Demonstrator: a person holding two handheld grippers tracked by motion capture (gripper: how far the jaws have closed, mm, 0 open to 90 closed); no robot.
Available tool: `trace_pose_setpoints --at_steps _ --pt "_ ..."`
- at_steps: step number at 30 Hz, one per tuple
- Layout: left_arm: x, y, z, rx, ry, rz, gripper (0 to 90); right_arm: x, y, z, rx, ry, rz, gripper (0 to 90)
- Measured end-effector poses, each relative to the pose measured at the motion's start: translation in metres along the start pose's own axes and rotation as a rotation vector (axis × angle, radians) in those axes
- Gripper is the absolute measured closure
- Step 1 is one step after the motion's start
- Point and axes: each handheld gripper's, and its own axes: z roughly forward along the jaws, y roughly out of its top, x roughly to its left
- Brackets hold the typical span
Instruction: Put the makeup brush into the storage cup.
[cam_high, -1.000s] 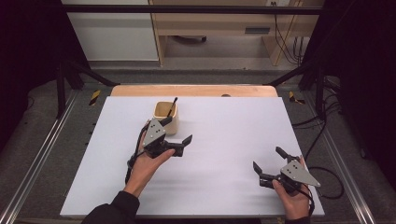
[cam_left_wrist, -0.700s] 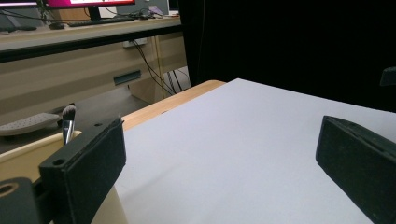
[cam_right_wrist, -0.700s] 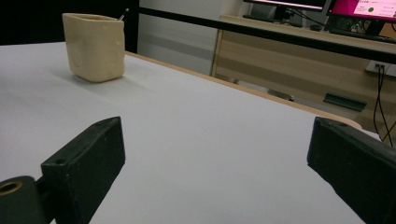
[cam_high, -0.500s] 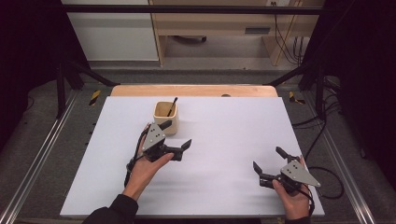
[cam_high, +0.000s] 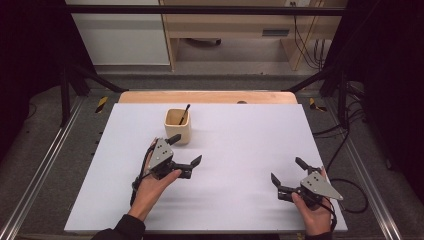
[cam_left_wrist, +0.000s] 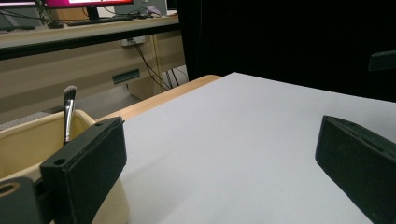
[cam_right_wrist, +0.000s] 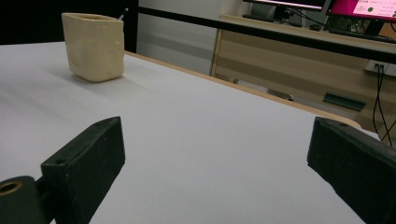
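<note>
- White table sheet (cam_high: 240, 150); wooden shelving and cables beyond.
- Cream cup (cam_high: 178, 125) at 11 o'clock, makeup brush (cam_high: 184, 114) upright inside.
- Left gripper (cam_high: 186, 150) just beside cup at its 6 o'clock, released, empty.
- Right gripper (cam_high: 288, 173) at 4 o'clock, splayed, empty.
- Judged: keep left jaw off cup wall to avoid tipping.

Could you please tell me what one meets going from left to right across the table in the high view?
Left gripper → cream cup holding a brush → right gripper.
</note>
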Motion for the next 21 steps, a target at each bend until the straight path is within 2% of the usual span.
trace_pose_setpoints --at_steps 7,12,21 --pt "0.002 -0.009 -0.012 -0.007 0.016 -0.006 1.7 0.000 0.000 0.000 0.001 0.001 0.002 4.3" --pt "0.004 -0.015 -0.022 0.007 0.021 0.021 1.7 0.000 0.000 0.000 0.002 0.000 0.001 4.3" --pt "0.010 -0.020 -0.040 -0.002 0.046 0.030 1.7 0.000 0.000 0.000 0.003 -0.002 0.001 4.3"
